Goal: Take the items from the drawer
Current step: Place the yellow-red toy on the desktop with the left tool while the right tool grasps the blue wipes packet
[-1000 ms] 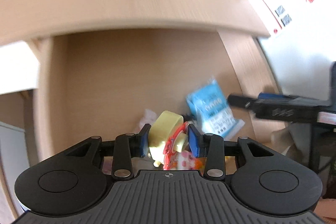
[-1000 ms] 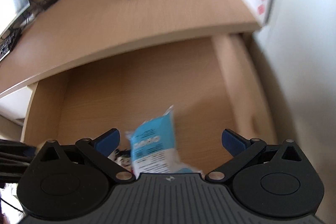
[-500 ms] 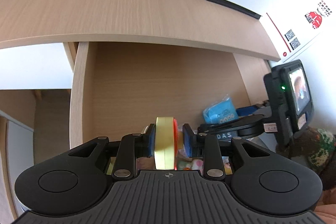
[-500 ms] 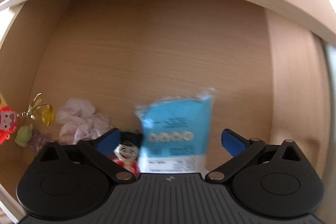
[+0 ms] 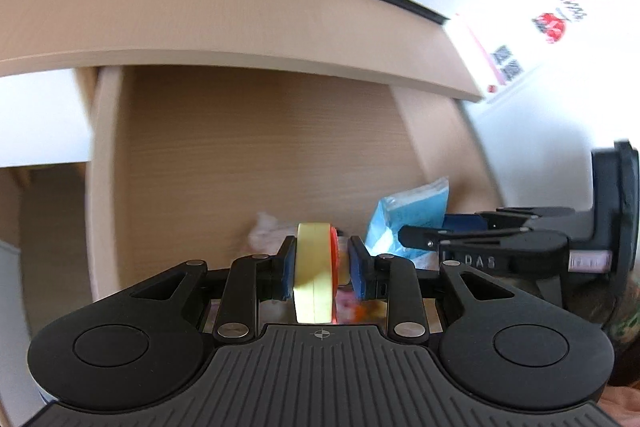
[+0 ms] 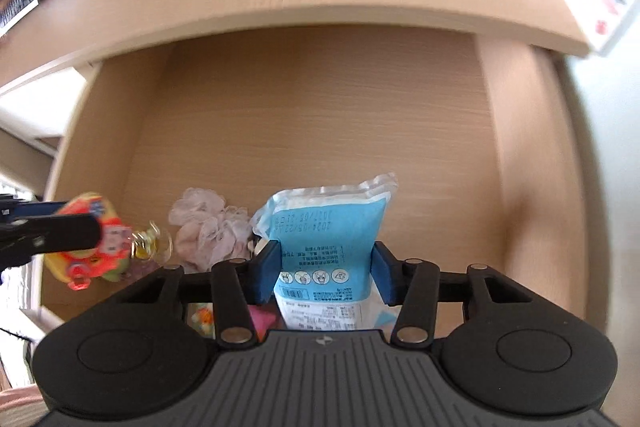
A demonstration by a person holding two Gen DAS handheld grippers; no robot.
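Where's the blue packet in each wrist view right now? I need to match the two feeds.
Left wrist view: blue packet sits right of centre, partly hidden behind the right gripper reaching in from the right.
Right wrist view: blue packet is at centre, between the right gripper's jaws.
Shared landmark: the pale pink scrunchie lies just left of the packet on the drawer floor in both.
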